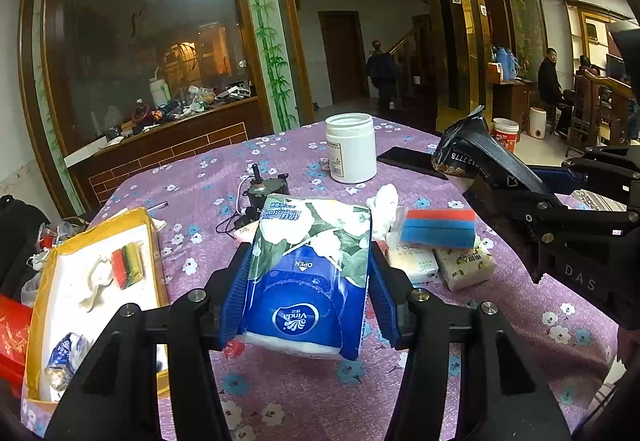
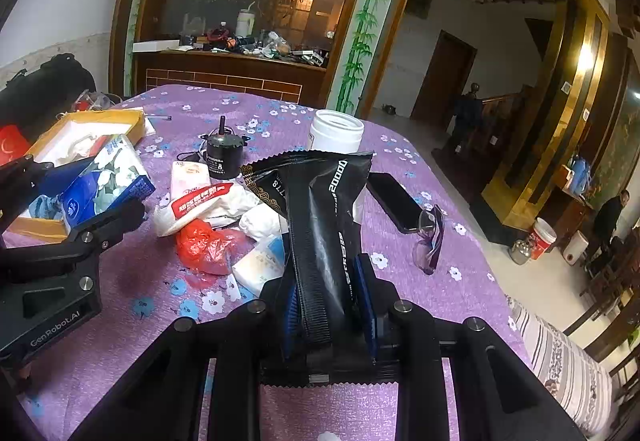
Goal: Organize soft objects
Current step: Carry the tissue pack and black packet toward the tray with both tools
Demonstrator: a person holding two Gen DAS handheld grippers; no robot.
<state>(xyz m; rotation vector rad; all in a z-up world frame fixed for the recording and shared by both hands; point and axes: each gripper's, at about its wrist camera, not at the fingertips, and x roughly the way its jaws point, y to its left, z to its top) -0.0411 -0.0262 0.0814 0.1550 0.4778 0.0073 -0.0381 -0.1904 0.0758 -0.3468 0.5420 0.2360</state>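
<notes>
Above the purple flowered table, the left tongs are clenched on a blue and white Vinda tissue pack, its blue fingers pressing in on both sides of the pack and holding it clear of the cloth. To the left of it sits a yellow-rimmed box with a white inside, holding a striped sponge, a crumpled white tissue and a small wrapped packet. The right tongs grip a black foil pouch between their blue pads, with the pouch standing up and away from the camera; in the left wrist view the same pouch is held off the table at the right. Still on the table lie a blue and red sponge stacked on 2 small tissue packs, a white wipes pack with a red label, and a red plastic bag. A white jar, a small motor, a dark phone and a pair of glasses also rest on the cloth.
</notes>
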